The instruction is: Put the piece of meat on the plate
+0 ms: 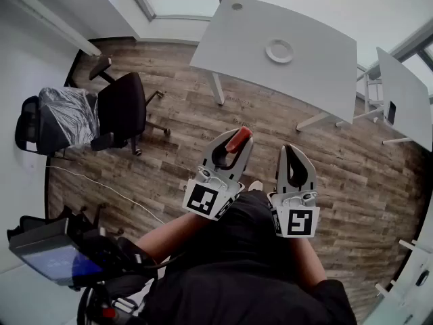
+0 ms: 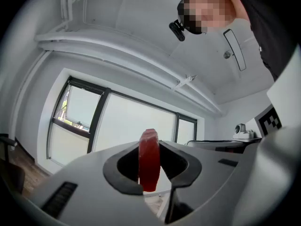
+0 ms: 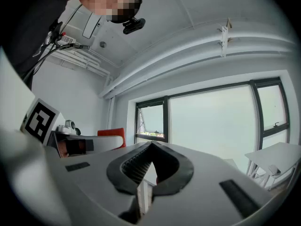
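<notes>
A flat red piece of meat point(image 2: 149, 160) stands on edge between the jaws of my left gripper point(image 1: 233, 147), which is shut on it; in the head view the meat point(image 1: 238, 139) sticks out at the jaw tips. My right gripper point(image 1: 295, 162) is shut with nothing in it, beside the left one. Both are held level above the wooden floor. A white plate point(image 1: 279, 51) lies on the white table point(image 1: 237, 46) ahead, well beyond both grippers. From the right gripper view, the left gripper point(image 3: 89, 145) with the red meat point(image 3: 112, 133) shows at the left.
Two black office chairs point(image 1: 81, 117) stand to the left on the wood floor. A second white table point(image 1: 406, 100) is at the right. A screen and gear point(image 1: 61, 256) sit at lower left. Large windows point(image 2: 117, 121) fill the wall ahead.
</notes>
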{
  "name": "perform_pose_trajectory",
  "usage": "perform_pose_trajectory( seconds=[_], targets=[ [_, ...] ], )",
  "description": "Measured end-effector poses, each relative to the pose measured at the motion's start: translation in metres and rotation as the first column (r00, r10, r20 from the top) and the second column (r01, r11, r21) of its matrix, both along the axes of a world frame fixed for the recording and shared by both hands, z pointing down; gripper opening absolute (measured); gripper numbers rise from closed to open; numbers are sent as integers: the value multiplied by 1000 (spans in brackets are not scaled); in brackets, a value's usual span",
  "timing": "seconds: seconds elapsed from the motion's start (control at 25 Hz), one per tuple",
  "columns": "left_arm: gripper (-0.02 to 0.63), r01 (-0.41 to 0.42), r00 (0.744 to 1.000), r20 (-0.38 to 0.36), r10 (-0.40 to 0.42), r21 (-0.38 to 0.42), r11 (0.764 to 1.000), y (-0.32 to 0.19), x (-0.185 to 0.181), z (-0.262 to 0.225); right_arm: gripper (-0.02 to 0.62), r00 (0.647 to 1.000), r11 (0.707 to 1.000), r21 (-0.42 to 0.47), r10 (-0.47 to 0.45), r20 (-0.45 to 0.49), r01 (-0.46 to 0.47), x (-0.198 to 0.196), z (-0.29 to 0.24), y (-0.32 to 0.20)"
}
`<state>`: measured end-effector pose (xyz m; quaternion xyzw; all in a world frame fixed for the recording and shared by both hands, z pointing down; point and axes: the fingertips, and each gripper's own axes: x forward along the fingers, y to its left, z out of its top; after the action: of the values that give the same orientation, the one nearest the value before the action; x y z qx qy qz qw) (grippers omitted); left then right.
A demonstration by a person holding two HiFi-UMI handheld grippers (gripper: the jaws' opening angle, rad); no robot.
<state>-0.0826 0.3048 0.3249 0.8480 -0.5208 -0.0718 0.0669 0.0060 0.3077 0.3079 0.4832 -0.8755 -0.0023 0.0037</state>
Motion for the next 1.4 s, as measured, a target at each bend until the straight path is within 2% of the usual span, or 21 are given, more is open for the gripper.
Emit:
perform_pose_trajectory(
  seconds=[0.16, 0.32, 0.56, 0.76, 1.0, 1.24, 1.4],
  targets=[
    [96, 23, 1000, 2, -23, -3, 1000, 2, 5, 2, 5, 1000, 1000, -10, 5, -6, -5, 13, 4, 0],
    [96, 45, 999, 2, -45, -2, 999, 7, 11, 3, 5, 998, 999, -43, -14, 60, 16, 28, 8, 3],
    [95, 134, 991, 32, -134, -21, 991, 4, 3, 12, 5, 997, 996, -81, -31, 77, 37, 58, 21, 7],
    [97, 137, 989, 56, -135, -33, 990, 14, 24, 21, 5, 996, 994, -97, -33, 84, 42, 82, 30, 9],
    [96, 168, 985, 44, -166, -40, 985, 20, 47, 27, 5, 993, 994, -69, -75, 92, 81, 99, 27, 9],
    [95, 132, 991, 41, -131, -31, 991, 8, 63, 28, 5, 995, 996, -68, -56, 77, 62, 112, 29, 8],
    [96, 80, 996, 49, -78, -34, 996, -8, 79, 34, 5, 998, 996, -77, -33, 59, 37, 119, 35, -5]
  ],
)
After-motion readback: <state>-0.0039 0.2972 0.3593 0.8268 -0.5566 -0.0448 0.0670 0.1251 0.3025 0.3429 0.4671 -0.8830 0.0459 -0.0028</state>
